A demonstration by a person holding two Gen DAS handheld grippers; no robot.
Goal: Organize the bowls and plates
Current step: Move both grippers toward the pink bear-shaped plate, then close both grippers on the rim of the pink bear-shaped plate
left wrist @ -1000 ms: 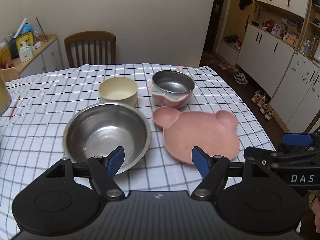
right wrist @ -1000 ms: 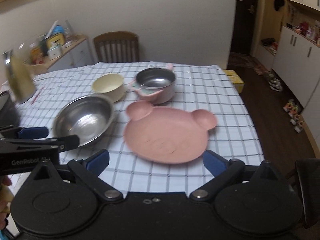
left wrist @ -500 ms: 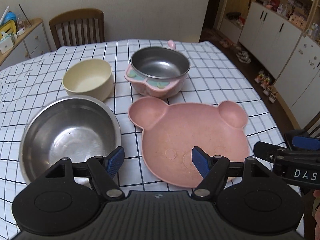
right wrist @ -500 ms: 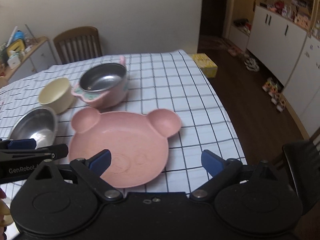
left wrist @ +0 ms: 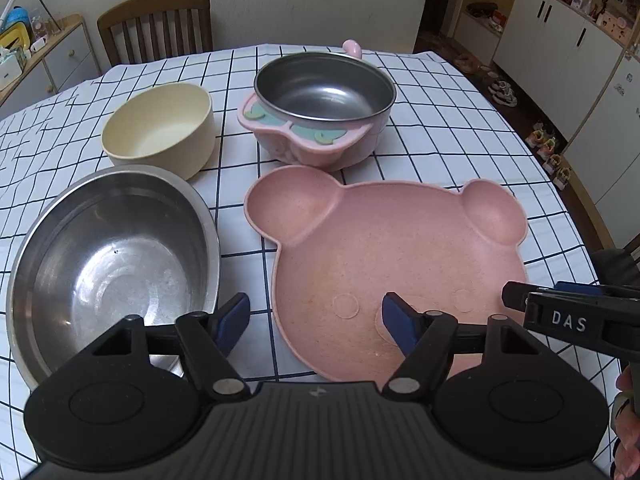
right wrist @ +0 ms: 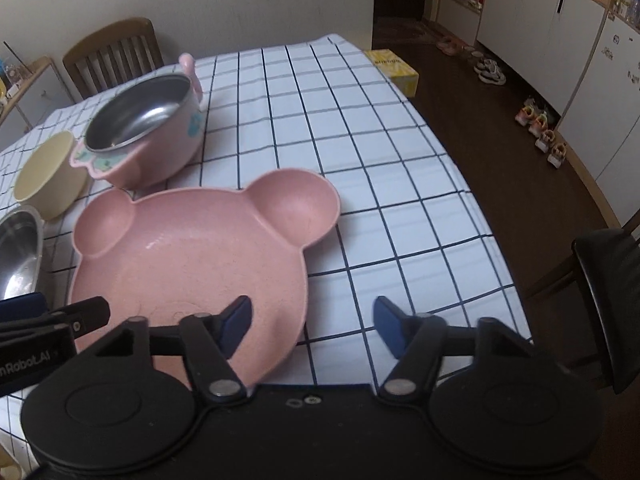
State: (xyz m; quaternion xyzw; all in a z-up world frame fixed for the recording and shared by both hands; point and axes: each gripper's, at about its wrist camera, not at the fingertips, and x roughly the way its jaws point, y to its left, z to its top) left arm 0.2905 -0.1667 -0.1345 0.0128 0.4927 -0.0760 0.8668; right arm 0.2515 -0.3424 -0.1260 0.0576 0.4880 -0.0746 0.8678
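A pink bear-shaped plate [left wrist: 396, 248] lies on the checked tablecloth; it also shows in the right wrist view [right wrist: 192, 256]. A large steel bowl [left wrist: 108, 264] sits left of it. Behind are a cream bowl [left wrist: 160, 130] and a pink bowl with a steel liner [left wrist: 320, 104]. My left gripper [left wrist: 316, 320] is open and empty, over the plate's near left edge. My right gripper [right wrist: 310, 326] is open and empty, straddling the plate's near right rim.
The table [right wrist: 360, 160] ends at the right, with dark floor beyond. A wooden chair [left wrist: 156, 24] stands at the far side. A black chair [right wrist: 608, 300] is at the near right. A yellow box [right wrist: 394, 68] lies on the floor.
Both grippers have moved forward and down toward the pink plate, which now looks larger. The right gripper has swung right, toward the plate's right side. Both stay open.
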